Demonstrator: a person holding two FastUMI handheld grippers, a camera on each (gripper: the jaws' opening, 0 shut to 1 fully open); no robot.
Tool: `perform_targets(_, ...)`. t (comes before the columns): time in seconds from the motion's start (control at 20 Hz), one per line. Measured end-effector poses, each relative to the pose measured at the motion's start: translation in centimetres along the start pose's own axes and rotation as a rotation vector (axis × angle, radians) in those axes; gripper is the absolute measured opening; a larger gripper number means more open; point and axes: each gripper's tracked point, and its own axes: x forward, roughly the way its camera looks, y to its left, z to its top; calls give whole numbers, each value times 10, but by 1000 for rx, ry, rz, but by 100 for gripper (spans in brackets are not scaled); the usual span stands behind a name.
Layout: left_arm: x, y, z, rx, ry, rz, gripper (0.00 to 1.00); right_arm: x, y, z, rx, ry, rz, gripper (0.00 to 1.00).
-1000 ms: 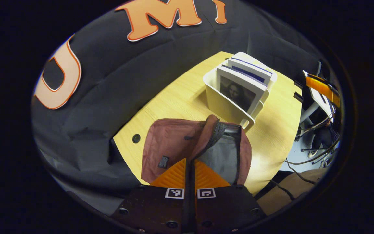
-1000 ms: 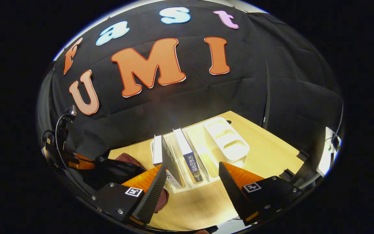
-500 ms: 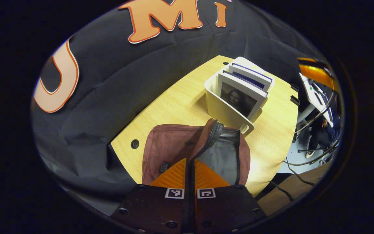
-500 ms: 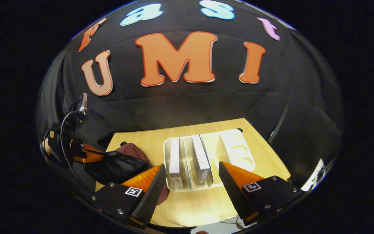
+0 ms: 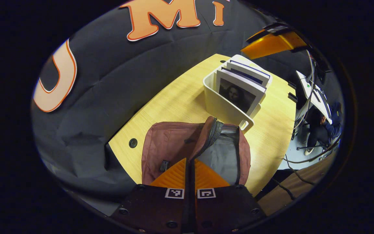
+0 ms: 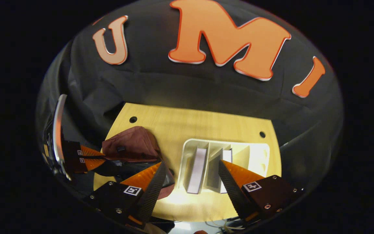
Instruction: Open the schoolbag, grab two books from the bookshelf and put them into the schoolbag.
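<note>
The maroon fabric schoolbag (image 5: 174,146) lies near the left end of the light wooden table (image 5: 180,97), its zipped mouth held open on a grey lining. The white plastic bookshelf (image 6: 187,162), right of the bag, holds two upright grey-covered books (image 6: 196,169). The left gripper (image 5: 190,172) has its fingers together, pinching the bag's rim. The right gripper (image 6: 190,175), fingers apart, has moved from in front of the shelf to above the books.
</note>
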Motion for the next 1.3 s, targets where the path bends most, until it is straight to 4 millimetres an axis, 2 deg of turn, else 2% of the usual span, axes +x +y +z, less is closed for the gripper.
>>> perform_targets(0.15,-2,5,-3,6,3,7,0,30,2,-11,-11,121,9,98)
perform_targets(0.45,0,5,-3,8,13,-5,1,83,-24,-37,38,289,-47,98)
perform_targets(0.65,-2,3,-5,20,20,-6,1,106,-37,-58,92,383,-68,99)
perform_targets(0.8,-1,2,-6,19,27,-8,1,115,-36,-65,146,413,-56,97)
perform_targets(0.85,-1,1,-7,18,29,-8,1,119,-36,-68,175,419,-59,88)
perform_targets(0.95,-3,1,-7,19,31,-6,1,125,-42,-75,210,431,-72,55)
perform_targets(1.0,-2,1,-7,20,29,-3,1,124,-42,-75,232,437,-67,57)
perform_targets(1.05,-2,2,-7,25,28,0,1,128,-37,-76,251,431,-49,41)
perform_targets(1.15,-1,0,-8,22,28,-1,1,129,-43,-74,226,405,-51,35)
perform_targets(1.3,2,-3,-9,19,34,-5,1,124,-40,-72,256,389,-55,33)
